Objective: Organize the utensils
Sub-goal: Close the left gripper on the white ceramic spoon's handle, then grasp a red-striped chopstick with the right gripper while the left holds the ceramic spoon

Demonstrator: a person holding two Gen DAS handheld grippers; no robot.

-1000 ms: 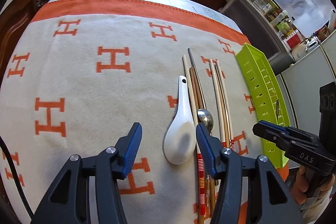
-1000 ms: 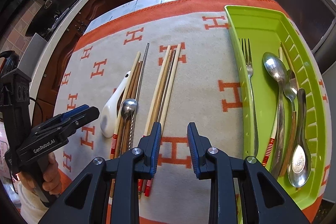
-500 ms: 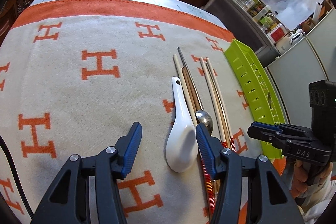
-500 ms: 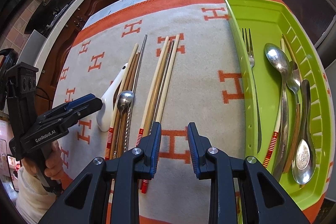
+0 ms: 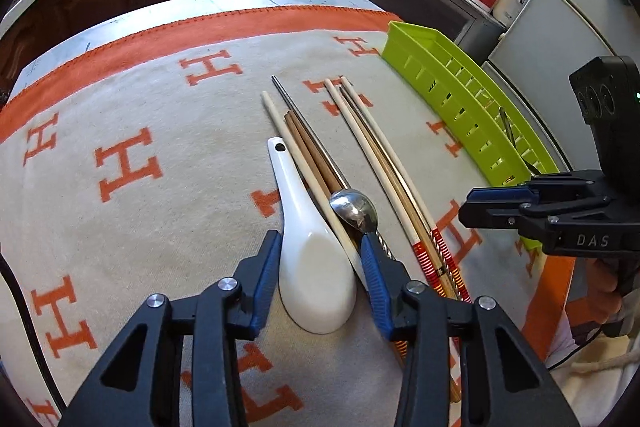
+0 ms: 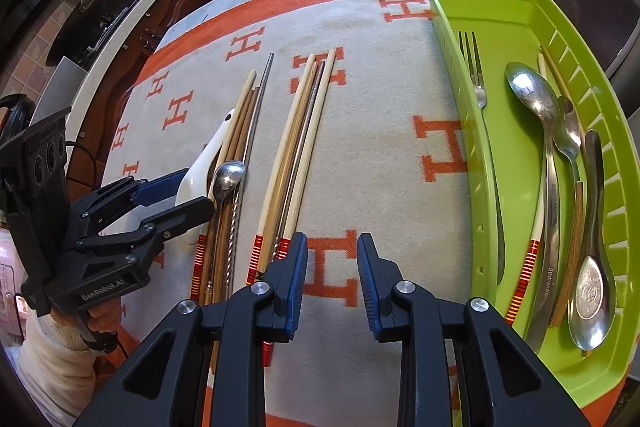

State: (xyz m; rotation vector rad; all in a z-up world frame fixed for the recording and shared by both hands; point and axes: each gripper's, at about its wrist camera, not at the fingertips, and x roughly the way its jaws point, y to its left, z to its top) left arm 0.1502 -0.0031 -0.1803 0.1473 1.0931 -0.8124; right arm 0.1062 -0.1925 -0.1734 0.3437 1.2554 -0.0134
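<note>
Now left hand-held gripper [image 5: 320,259] closing — white spoon [image 5: 316,267] between jaws.

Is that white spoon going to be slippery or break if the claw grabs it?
The white spoon looks glossy and glazed, so it may well slip between the left claw, whose jaws are closing around its bowl. It looks ceramic, so probably stiff but chippable if dropped. Its rounded bowl might rock on the blanket.

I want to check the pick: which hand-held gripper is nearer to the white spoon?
Left. The left hand-held gripper straddles the white spoon, jaws closing. The right hand-held gripper hovers over bare cloth, beyond the chopsticks.
</note>
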